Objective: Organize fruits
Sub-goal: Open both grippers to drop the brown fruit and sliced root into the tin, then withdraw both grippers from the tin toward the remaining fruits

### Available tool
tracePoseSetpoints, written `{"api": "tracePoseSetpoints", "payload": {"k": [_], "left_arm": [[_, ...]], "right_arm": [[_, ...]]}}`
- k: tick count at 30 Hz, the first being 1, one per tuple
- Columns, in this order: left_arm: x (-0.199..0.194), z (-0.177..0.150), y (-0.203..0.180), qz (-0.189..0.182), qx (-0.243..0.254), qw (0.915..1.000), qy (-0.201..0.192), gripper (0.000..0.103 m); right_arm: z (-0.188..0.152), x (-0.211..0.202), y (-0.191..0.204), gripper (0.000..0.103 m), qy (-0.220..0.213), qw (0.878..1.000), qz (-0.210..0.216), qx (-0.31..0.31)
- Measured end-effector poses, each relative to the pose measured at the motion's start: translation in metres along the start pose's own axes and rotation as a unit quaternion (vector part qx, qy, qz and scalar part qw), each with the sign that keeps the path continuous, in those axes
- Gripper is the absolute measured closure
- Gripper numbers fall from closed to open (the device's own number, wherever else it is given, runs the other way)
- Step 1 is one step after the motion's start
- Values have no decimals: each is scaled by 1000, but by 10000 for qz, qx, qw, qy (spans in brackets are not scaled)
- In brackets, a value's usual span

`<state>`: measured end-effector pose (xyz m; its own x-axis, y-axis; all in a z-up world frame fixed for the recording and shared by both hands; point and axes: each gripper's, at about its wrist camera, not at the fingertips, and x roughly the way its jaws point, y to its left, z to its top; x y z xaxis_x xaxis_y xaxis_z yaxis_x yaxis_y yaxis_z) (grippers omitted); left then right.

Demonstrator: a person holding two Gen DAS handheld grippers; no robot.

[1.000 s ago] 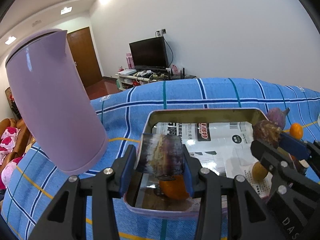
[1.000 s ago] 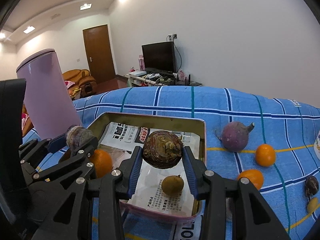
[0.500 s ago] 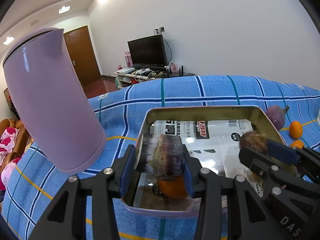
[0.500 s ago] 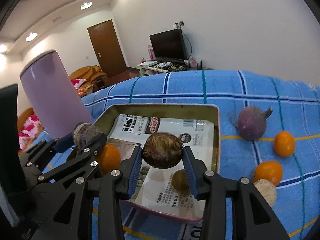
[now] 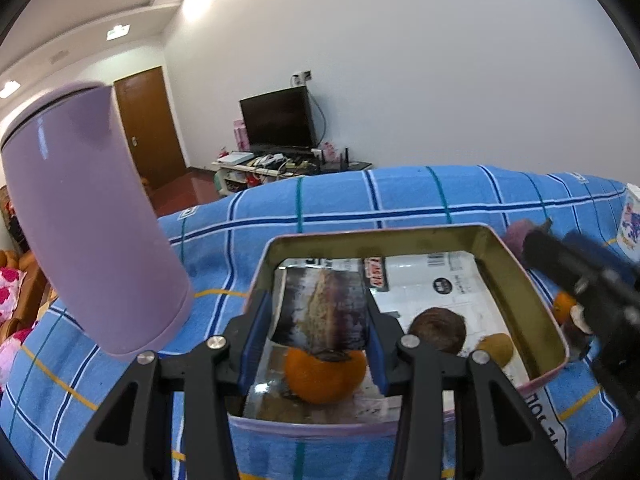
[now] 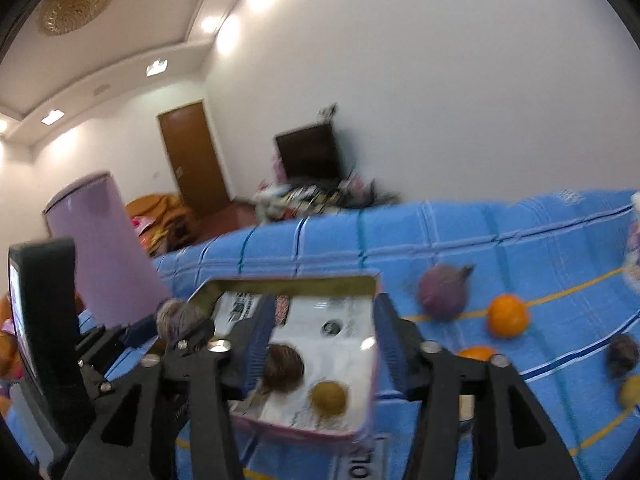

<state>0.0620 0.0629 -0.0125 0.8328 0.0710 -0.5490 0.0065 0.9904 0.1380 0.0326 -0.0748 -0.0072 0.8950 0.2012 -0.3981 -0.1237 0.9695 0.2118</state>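
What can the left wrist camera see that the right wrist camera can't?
Only the left wrist view shows the orange in the tray, under the purple-brown chunk that the left gripper is shut on.

Only the right wrist view shows the loose orange and the purple round root out on the blue cloth.

Both show the tray, the brown round fruit lying in it, and the lilac kettle.
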Motion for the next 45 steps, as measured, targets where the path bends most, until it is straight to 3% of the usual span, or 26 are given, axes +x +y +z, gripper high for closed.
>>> {"api": "tracePoseSetpoints", "payload": {"k": [3,8,12,15,17,28,33,45], "left_arm": [[3,0,-1,-28,9,10000,63,57],[7,0,0,-143,-56,9997,164,54],[-1,-1,-4,-27,20,10000,-18,14],[-11,-1,-2,35,-103,9994,-316,0],[-15,-1,-1,68,-189,9989,-434,0],[-29,0,8,118,-505,9959,-736,0],[-36,-2,9,146,-544,9945,-882,0],[-35,-6,-5,140,-376,9965,-732,0]], "right_arm": [[1,-11,-1,36,-271,9995,-130,9],[1,-9,-1,35,-184,9997,-189,12],[-1,-14,-1,35,-315,9989,-343,-36],[0,-21,0,35,-499,9974,-497,-127],[1,-23,1,23,-541,9962,-651,-203],[1,-36,0,22,-1064,9869,-1125,-457],[0,-42,-5,22,-1178,9864,-1092,-349],[-1,-41,-11,22,-931,9895,-1079,-240]]}}
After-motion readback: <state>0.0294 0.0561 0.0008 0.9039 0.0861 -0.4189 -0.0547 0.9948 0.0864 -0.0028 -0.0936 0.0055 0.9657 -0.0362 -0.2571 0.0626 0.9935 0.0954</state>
